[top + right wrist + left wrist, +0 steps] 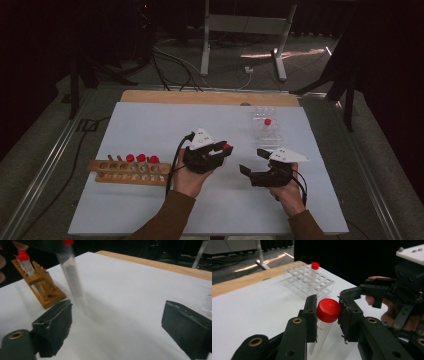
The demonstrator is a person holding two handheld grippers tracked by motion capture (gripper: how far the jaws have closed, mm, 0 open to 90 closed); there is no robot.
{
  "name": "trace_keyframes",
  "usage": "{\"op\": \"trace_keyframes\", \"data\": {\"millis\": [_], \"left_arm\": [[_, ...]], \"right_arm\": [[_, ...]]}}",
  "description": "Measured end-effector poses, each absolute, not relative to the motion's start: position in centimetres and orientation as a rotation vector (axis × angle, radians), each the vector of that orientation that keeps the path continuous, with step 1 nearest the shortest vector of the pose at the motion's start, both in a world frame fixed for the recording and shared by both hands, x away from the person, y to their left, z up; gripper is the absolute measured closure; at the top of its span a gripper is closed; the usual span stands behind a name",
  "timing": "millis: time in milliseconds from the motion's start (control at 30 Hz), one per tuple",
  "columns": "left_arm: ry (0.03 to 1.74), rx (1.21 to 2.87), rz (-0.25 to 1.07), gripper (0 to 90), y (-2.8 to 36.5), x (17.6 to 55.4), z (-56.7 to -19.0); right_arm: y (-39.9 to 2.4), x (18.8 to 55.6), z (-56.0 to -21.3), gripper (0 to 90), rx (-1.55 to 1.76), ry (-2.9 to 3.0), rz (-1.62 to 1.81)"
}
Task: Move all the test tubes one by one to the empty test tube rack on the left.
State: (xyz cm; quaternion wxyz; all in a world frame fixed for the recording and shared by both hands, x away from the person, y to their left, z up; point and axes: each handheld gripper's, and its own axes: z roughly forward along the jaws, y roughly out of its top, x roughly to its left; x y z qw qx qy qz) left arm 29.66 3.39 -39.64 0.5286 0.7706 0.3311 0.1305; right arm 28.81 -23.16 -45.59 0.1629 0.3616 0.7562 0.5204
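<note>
The left gripper (327, 315) pinched a red-capped tube (327, 312) just under its cap, holding it above the white table (150, 130), between the wooden rack (129, 171) and the clear rack (267, 127). The right gripper (252, 162), just beside it, had its jaws spread wide with nothing between them.

Lab, test-tube racks (129, 171), white table (150, 130)
</note>
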Motion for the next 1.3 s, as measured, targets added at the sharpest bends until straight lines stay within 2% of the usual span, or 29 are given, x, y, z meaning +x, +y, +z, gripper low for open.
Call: {"op": "trace_keyframes", "data": {"millis": [333, 900, 1300], "left_arm": [[0.868, 1.77, 0.383, 70.4, 8.0, 29.4, -38.4], [0.953, 1.674, 0.493, 70.3, 15.6, 28.9, -36.3], [1.041, 1.646, 0.557, 70.3, 19.8, 28.7, -36.9]], "right_arm": [[-24.4, 29.0, -45.3, 1.1, 1.053, 2.134, 1.479], [-25.1, 29.0, -45.1, 1.1, 1.069, 2.11, 1.467], [-25.3, 29.0, -45.0, 1.1, 1.062, 2.109, 1.467]]}}
